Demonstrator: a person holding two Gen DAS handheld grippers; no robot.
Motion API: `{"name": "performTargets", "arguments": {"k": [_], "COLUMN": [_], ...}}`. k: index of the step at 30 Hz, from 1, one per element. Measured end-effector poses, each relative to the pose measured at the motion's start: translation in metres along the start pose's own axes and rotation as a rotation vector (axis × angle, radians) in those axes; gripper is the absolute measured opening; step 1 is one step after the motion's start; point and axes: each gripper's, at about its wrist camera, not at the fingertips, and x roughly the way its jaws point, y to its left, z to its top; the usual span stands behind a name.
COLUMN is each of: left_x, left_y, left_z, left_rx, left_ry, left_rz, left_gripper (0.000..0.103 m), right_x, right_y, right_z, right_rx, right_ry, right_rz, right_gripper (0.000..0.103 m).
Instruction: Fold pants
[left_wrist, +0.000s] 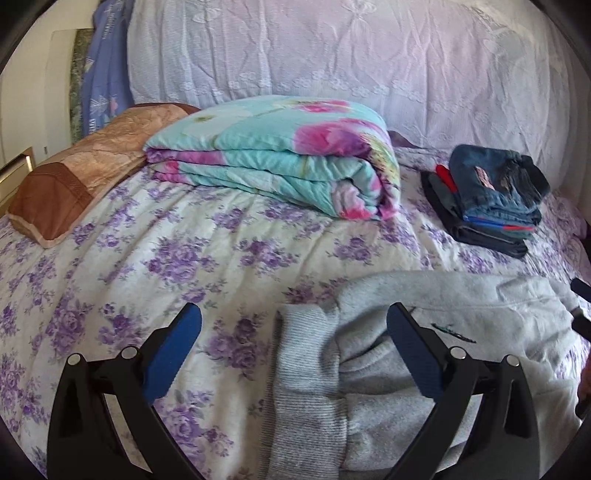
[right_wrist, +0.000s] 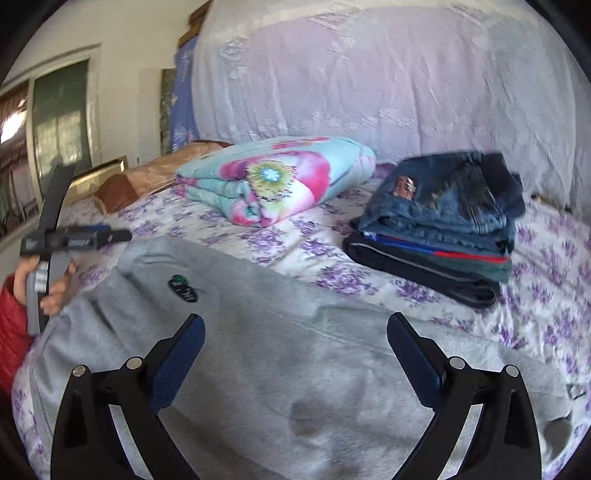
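Note:
Grey sweatpants (left_wrist: 424, 354) lie on the flowered bed, with a ribbed cuff or waistband (left_wrist: 306, 354) in the middle of the left wrist view. They also fill the lower part of the right wrist view (right_wrist: 280, 347), with a small dark logo (right_wrist: 183, 288). My left gripper (left_wrist: 293, 325) is open just above the ribbed end, holding nothing. My right gripper (right_wrist: 295, 332) is open over the flat grey cloth, empty. The left gripper tool (right_wrist: 74, 236) and the hand holding it show at the left of the right wrist view.
A folded turquoise and pink quilt (left_wrist: 280, 158) lies at the back of the bed. A stack of folded jeans and dark pants (left_wrist: 491, 195) sits at the right, also in the right wrist view (right_wrist: 443, 221). A brown pillow (left_wrist: 85, 173) is far left.

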Motion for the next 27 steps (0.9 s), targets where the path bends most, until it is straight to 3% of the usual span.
{"name": "performTargets", "arguments": {"k": [5, 10, 19, 24, 27], "left_x": [0.011, 0.026, 0.034, 0.04, 0.044], "left_y": [-0.004, -0.006, 0.014, 0.022, 0.022], "left_z": [-0.003, -0.008, -0.007, -0.006, -0.005], "left_rx": [-0.009, -0.026, -0.134, -0.175, -0.177], "left_ry": [0.074, 0.138, 0.158, 0.175, 0.182], "left_rz": [-0.148, -0.183, -0.236, -0.259, -0.267], "left_gripper": [0.095, 0.067, 0.032, 0.028, 0.035], "right_x": [0.011, 0.023, 0.074, 0.107, 0.125], "right_y": [-0.03, -0.045, -0.055, -0.061, -0.068], "right_z": [-0.003, 0.004, 0.013, 0.023, 0.027], "right_rx": [0.095, 0.05, -0.171, -0.295, -0.306], "right_ry": [0.037, 0.083, 0.258, 0.328, 0.377], "right_rz": [0.03, 0.034, 0.031, 0.035, 0.088], "right_gripper": [0.1, 0.098, 0.072, 0.066, 0.066]}}
